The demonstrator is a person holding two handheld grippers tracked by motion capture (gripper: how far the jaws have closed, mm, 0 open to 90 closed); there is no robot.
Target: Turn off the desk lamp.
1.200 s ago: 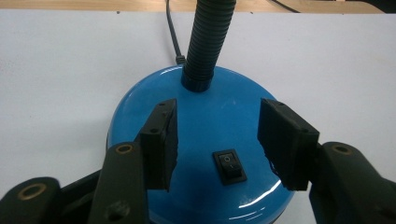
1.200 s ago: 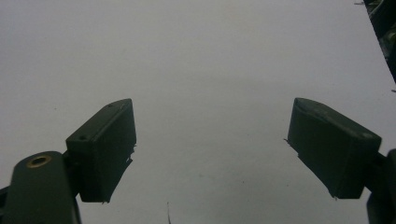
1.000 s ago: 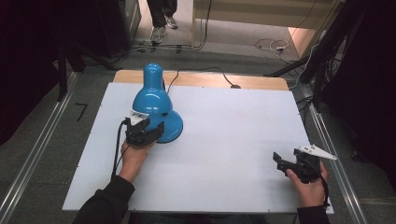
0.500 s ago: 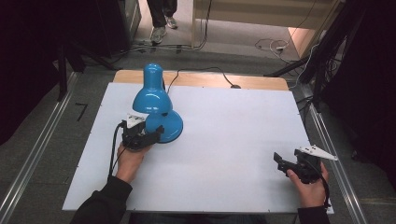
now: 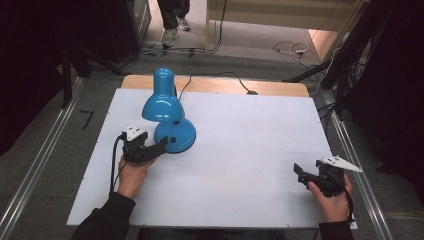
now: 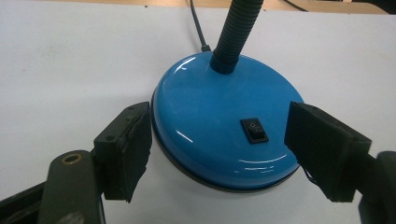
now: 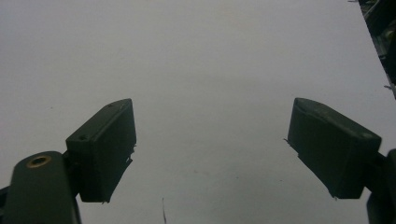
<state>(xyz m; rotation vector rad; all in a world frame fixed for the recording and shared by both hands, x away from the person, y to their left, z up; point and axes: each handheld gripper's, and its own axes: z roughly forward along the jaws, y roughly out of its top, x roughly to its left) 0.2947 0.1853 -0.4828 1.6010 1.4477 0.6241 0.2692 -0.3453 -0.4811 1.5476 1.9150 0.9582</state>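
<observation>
White board covers the table (image 5: 240,150), with a strip of bare wood along its far edge and dark floor all round; beyond the far edge a person's legs (image 5: 172,20) stand on the floor.

At the left of the high view the left gripper (image 5: 161,145) lies low over the board in the person's left hand (image 5: 132,175), pointing at the blue desk lamp (image 5: 167,117). The lamp stands upright just ahead of that gripper, its round base (image 6: 224,121) right in front of the jaws. In the left gripper view the two black jaws stand on either side of the near part of the base. The left one looks close against the rim; whether it touches cannot be told. The right one stands off the base with white board showing between. The jaws have just been opening and now stand released, with the base between them but not pressed. A black rocker switch (image 6: 254,130) sits on top of the base, nearer the right jaw, and the ribbed black neck (image 6: 236,32) rises from the far side of the base. The lamp's cord (image 5: 215,77) runs away across the wooden strip.

Well apart from the lamp, near the board's near right corner, the right gripper (image 5: 300,172) rests in the right hand (image 5: 332,197). Its jaws gape wide over bare white board, holding nothing.
</observation>
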